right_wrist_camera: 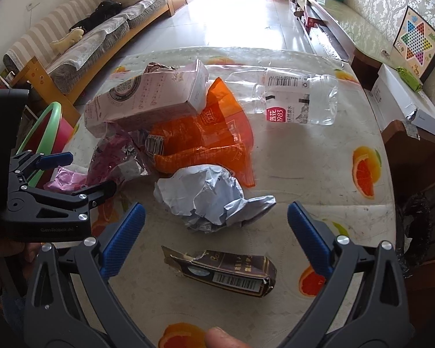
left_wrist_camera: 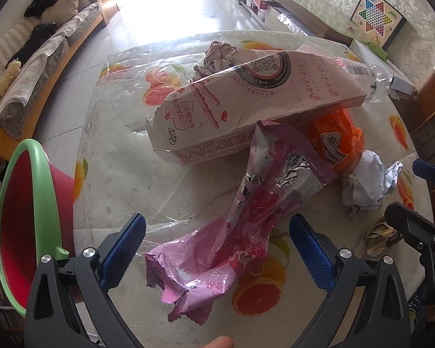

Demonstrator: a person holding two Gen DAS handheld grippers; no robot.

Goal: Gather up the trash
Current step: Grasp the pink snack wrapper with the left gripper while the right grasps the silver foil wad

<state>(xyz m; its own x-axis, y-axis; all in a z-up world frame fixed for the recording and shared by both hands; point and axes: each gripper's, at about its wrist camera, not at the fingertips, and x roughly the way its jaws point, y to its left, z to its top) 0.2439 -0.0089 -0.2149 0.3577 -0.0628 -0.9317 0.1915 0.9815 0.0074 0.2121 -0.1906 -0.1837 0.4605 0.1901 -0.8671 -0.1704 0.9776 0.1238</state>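
Note:
Trash lies on a fruit-print table (left_wrist_camera: 136, 174). My left gripper (left_wrist_camera: 217, 249) is open, its fingers either side of a crumpled pink foil wrapper (left_wrist_camera: 240, 220). Behind the wrapper lie a pink carton (left_wrist_camera: 246, 101), an orange bag (left_wrist_camera: 336, 142) and a crumpled white paper ball (left_wrist_camera: 362, 185). My right gripper (right_wrist_camera: 216, 240) is open above a dark brown flattened packet (right_wrist_camera: 232, 272), with the paper ball (right_wrist_camera: 206, 197) just beyond. A clear crushed bottle (right_wrist_camera: 293, 98) lies further back. A red bin with a green rim (left_wrist_camera: 40, 203) stands left of the table.
A sofa (right_wrist_camera: 87, 40) runs along the left wall. A long cabinet (right_wrist_camera: 348, 29) and white boxes (right_wrist_camera: 406, 101) stand on the right. A tiled floor (right_wrist_camera: 240, 14) stretches behind the table. A dark basket (right_wrist_camera: 414, 226) stands at the table's right edge.

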